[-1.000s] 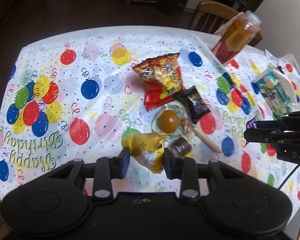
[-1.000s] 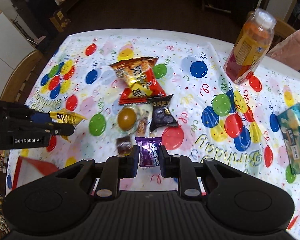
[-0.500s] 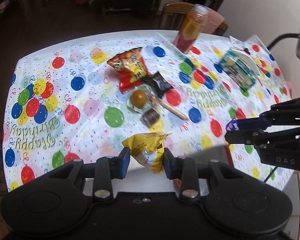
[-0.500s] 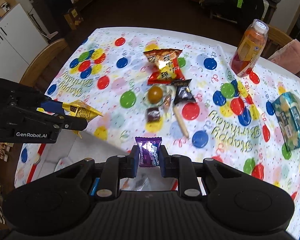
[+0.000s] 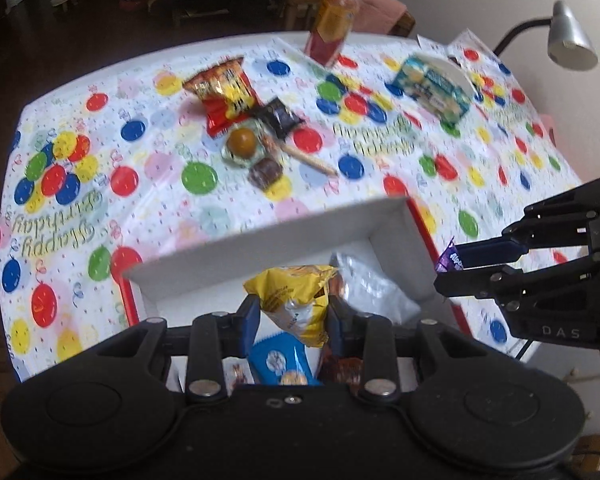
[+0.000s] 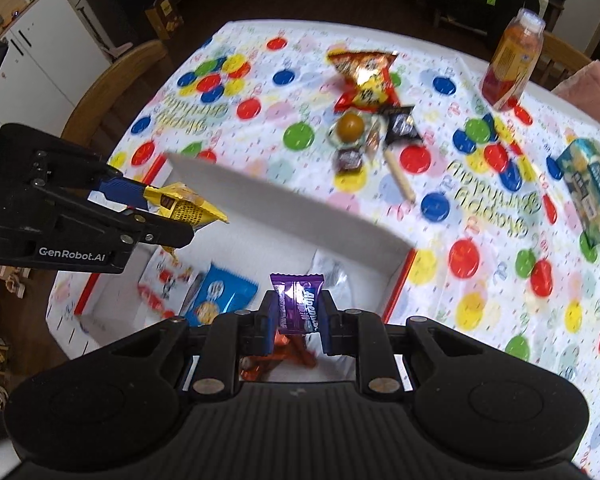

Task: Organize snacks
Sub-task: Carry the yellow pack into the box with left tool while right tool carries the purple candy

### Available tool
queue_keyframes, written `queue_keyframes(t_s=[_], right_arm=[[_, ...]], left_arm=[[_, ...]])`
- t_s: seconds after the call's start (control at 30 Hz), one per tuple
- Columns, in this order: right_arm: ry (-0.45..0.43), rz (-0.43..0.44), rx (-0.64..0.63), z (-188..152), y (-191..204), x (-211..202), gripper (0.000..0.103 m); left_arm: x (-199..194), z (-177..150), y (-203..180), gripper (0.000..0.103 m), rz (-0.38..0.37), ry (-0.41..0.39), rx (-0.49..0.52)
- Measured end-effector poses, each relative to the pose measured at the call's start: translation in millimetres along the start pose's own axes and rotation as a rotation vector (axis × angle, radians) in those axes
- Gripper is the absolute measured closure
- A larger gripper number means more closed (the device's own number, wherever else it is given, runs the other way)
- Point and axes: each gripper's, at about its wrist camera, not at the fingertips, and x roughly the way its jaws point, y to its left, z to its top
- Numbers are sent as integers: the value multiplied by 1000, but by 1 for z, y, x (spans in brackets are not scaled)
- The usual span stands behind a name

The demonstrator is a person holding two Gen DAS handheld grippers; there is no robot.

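Left wrist view: left gripper, jaws clamped on a crinkled yellow foil packet, above a white, red-edged cardboard box at the tabletop's near edge. Glossy snack bags inside.

Right wrist view: right gripper, jaws pinching a shiny purple candy wrapper, upright, over the same box's right end.

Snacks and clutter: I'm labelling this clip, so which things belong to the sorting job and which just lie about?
Part of the job:
- left gripper holding yellow packet
- right gripper holding purple candy
- white box
- red chip bag, black packet, brown ball on the table

Just lying about:
- juice bottle
- lamp
- blue-green box
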Motion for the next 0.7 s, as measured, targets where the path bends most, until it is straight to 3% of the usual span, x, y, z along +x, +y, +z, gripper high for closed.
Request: queue_keyframes(t_s=[0.3,0.7], right_arm=[[69,14,17,-29,13,32,83],[92,14,43,-14,34,90,83]], left_arm=[[23,-30,0,70,7,64,14],[62,-34,17,70,99,122,6]])
